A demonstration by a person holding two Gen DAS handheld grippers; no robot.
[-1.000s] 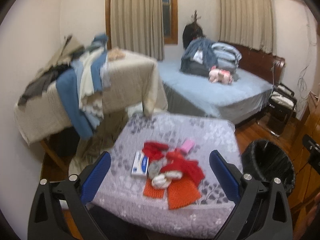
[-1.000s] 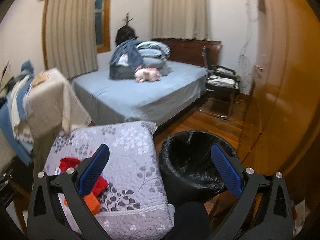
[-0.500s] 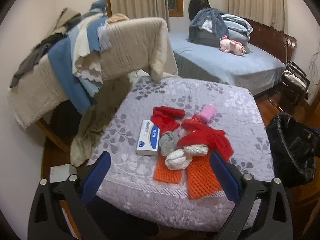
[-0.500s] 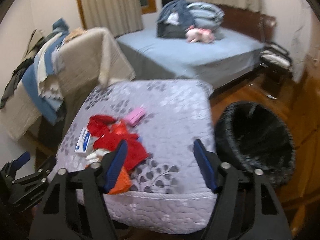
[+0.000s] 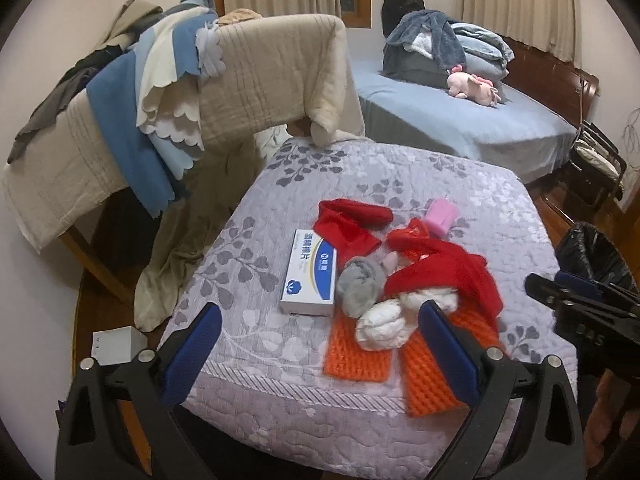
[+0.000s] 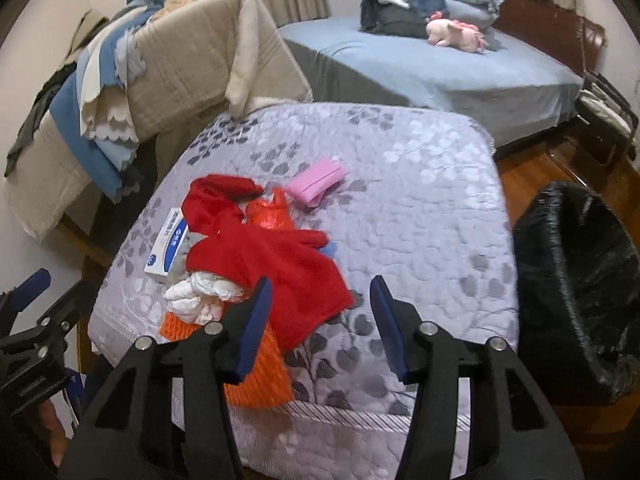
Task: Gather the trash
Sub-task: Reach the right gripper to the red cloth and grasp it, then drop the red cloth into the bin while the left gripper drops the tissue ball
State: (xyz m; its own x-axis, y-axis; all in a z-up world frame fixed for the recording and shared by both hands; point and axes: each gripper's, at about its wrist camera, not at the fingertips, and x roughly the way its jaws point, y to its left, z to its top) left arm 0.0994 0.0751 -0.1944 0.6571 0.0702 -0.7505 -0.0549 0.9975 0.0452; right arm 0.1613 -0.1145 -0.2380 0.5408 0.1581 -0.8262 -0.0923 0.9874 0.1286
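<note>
- The left gripper point(image 5: 318, 334) hovers over the near edge of a lavender quilted surface point(image 5: 400, 176) with its blue-padded jaws spread wide and nothing between them.
- The right gripper point(image 6: 320, 312) hangs over the same near edge, jaws parted about halfway and empty; its left finger point(image 6: 252, 328) overlaps the red cloth in view.
- The litter sits in a heap on the quilt: a white-and-blue box point(image 5: 310, 276), a grey wad point(image 5: 360, 282), crumpled white tissue point(image 5: 384, 324), two orange mesh sleeves point(image 5: 356, 354), a red plastic bag point(image 6: 270, 216) and a pink packet point(image 6: 318, 180).
- A red knitted cloth point(image 6: 272, 264) drapes across the heap, touching the tissue and the orange mesh.
- The black-lined trash bin point(image 6: 580, 280) stands on the wooden floor just beside the quilt's right edge.
- Behind, a blue bed point(image 5: 460, 120) carries piled clothes and a pink plush toy point(image 5: 474, 86).
</note>
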